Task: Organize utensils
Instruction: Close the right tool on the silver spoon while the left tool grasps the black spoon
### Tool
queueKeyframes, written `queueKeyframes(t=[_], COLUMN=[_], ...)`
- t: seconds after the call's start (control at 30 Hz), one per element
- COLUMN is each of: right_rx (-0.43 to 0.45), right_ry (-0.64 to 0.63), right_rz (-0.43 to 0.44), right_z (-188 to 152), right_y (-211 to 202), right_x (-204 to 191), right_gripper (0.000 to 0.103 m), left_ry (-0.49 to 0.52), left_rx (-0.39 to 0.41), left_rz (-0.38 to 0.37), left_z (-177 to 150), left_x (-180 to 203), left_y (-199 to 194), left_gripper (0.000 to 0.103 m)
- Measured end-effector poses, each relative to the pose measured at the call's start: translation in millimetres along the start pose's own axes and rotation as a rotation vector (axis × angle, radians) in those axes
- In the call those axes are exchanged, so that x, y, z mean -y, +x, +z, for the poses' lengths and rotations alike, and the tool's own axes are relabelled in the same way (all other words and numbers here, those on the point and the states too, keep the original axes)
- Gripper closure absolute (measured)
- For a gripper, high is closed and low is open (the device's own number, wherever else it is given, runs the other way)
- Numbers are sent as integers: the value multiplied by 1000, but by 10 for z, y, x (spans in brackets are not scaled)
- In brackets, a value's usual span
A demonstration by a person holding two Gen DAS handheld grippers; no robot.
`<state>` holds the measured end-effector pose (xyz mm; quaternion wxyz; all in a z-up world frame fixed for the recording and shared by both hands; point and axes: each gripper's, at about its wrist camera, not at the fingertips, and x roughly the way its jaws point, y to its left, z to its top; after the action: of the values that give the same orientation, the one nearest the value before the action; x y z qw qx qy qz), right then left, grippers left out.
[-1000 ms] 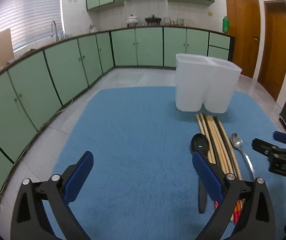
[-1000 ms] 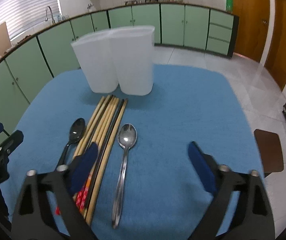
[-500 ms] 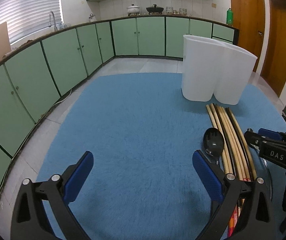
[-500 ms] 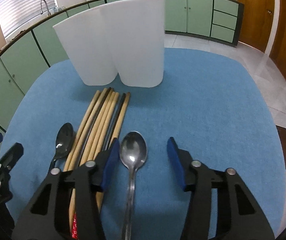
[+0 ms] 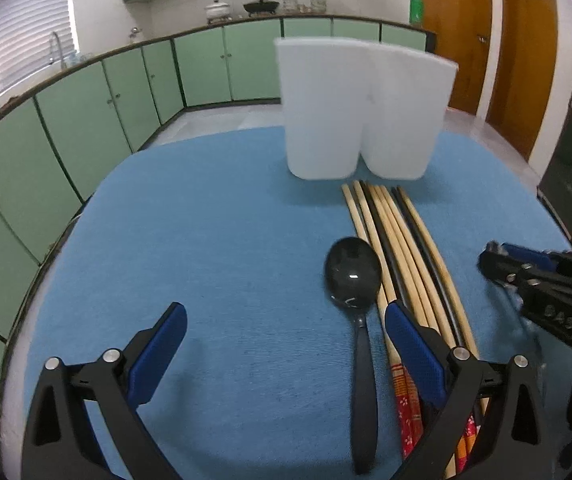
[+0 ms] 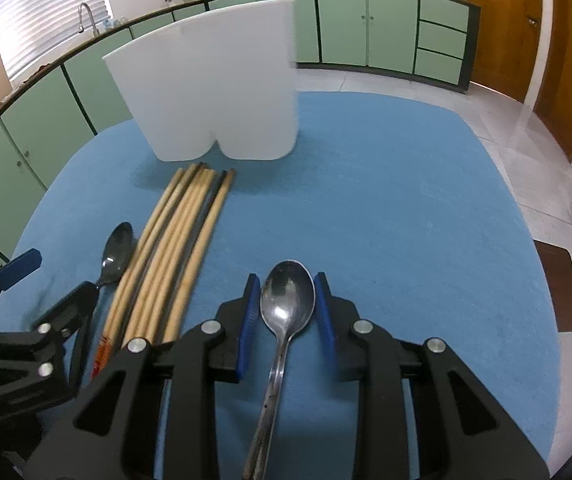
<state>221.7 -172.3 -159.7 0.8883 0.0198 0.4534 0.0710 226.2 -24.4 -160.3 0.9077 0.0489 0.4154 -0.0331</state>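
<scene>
A silver spoon (image 6: 286, 300) lies on the blue cloth (image 6: 406, 220). My right gripper (image 6: 283, 288) is closing on it, and both blue pads meet the edges of its bowl. Left of it lie a bundle of chopsticks (image 6: 181, 240) and a black spoon (image 6: 117, 248). A white two-part holder (image 6: 213, 92) stands upright behind them. My left gripper (image 5: 283, 312) hangs open low over the cloth. The black spoon (image 5: 352, 272) has its handle just inside the right finger. The chopsticks (image 5: 402, 240) run under that finger toward the holder (image 5: 362, 112). The right gripper (image 5: 502, 260) shows at the right edge.
The cloth (image 5: 225, 240) covers a round table. Green kitchen cabinets (image 5: 85, 120) curve along the left and back. Wooden doors (image 5: 526, 52) stand at the back right. A brown stool seat (image 6: 558, 284) sits beside the table's right edge.
The right jaws have narrowed from wide open to the sides of the silver spoon's bowl. The left gripper has moved forward and down, nearer the black spoon and the holder.
</scene>
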Motion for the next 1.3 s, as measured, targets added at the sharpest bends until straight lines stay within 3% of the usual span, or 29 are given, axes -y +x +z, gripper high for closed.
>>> queueKeyframes(t=[0.2,0.43,0.63,0.7,0.87,1.23,1.3], right_rx=[5,11,5,-2,-12,-54,-63], right_ry=[8,-1,-23,-19,-4,-4,-10], right_rz=[-3,-5,-15,-5,-6,4,-6], right_z=[-22,-91,-91,-71,-23,26,35], right_y=[-3,7,9,7,14,73,82], right_x=[7,11,-18,-8,66,64,48], right_gripper=[76,76,75,67,66,64,69], left_ry=[-9,-35,-43,-54,-44,-52,-67], left_rx=[-85,-80,-59,-43,-25,-71,-80], left_rz=[18,107,65,33,11,-4,-33], left_z=[48,82,53,64,207,345,344], left_x=[-8,-204,-192,-181,-141,-131,-162], left_y=[189,198,126,98,132,394,425], left_gripper=[5,5,6,6,6,7,20])
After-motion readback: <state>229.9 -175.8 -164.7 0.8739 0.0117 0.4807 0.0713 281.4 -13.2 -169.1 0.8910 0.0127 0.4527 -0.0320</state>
